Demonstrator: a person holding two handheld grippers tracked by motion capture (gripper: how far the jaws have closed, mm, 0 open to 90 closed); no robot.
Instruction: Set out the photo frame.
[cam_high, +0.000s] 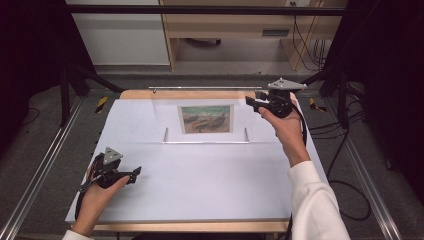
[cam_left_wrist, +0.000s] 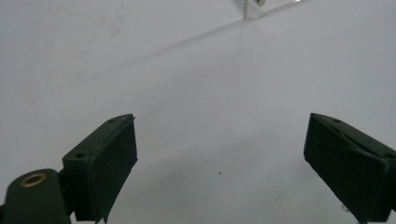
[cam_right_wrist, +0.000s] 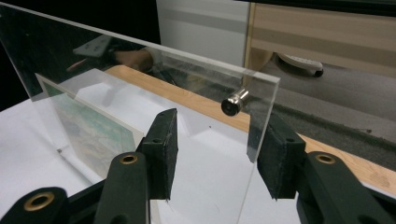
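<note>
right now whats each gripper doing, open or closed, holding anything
Left gripper: open, holding nothing, over the bare white table.
Right gripper: open, jaws either side of the clear acrylic frame's edge, not clamped.

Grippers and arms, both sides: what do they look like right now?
Both tools are black: left tool, right tool. Each carries a grey three-cornered plate on top and trails a black cable. Flat rectangular black pads, brass-coloured pivot rings. White sleeve on the right arm.

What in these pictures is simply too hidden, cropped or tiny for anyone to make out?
- The painted picture inside the clear acrylic frame: too small in the high view, cut by the left edge and glare in the right gripper view.
- Right tongs: whether their pads touch the panel edge is unclear.
- Frame's corner in the left gripper view: cropped at top.
</note>
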